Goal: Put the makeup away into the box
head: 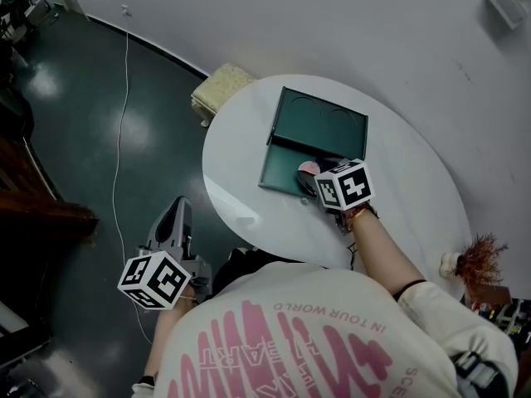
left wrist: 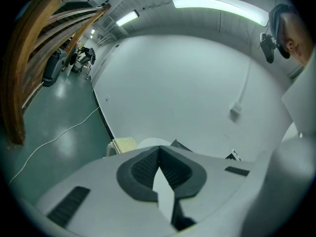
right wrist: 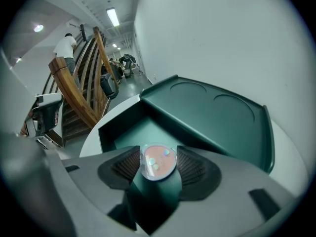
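Note:
A dark green box [head: 280, 166] lies open on the round white table [head: 406, 197], its lid [head: 322, 121] folded back flat. My right gripper [head: 312, 177] hangs over the box's near right part, shut on a small round makeup compact [head: 309, 167] with a pink face. In the right gripper view the compact [right wrist: 158, 163] sits pinched between the ribbed pads [right wrist: 193, 168], above the box's hollow [right wrist: 132, 132]. My left gripper [head: 176, 215] is off the table at the lower left, over the floor. Its jaws [left wrist: 159, 151] meet at the tips with nothing in them.
A beige cushioned block [head: 222, 89] stands beside the table's far left edge. A thin cable [head: 124, 106] runs across the dark floor. A brown tufted object [head: 478, 257] sits at the table's right. A wooden stair railing [right wrist: 81, 90] and a person [right wrist: 64, 46] are far off.

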`<state>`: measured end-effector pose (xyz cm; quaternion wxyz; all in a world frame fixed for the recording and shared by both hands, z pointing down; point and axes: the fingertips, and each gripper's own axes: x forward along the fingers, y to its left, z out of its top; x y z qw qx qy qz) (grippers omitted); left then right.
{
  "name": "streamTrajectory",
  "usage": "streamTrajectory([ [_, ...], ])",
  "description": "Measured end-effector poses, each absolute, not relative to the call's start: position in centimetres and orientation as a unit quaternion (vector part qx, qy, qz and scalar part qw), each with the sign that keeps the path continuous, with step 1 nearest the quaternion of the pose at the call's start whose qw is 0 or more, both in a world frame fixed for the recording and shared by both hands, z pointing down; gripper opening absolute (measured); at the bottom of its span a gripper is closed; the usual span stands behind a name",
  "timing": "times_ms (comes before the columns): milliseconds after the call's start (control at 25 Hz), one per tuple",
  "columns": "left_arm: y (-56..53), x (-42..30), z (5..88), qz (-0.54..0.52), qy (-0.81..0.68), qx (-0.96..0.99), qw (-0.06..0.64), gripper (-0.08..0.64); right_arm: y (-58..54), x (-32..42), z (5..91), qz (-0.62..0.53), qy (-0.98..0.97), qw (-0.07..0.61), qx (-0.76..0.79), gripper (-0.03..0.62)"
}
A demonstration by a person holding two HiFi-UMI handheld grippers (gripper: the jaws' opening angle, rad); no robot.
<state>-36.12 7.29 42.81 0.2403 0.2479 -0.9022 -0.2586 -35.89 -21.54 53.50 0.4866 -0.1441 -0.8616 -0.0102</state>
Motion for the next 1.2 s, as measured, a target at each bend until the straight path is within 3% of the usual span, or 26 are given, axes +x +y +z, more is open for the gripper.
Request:
streamTrajectory([
  [1200, 6.1, -36.0, 42.8, -0.257, -0.902, 0.251, 0.241, 0.002, -21.4, -35.0, 55.2, -0.029, -0.842, 0.513, -0.164, 0.239],
])
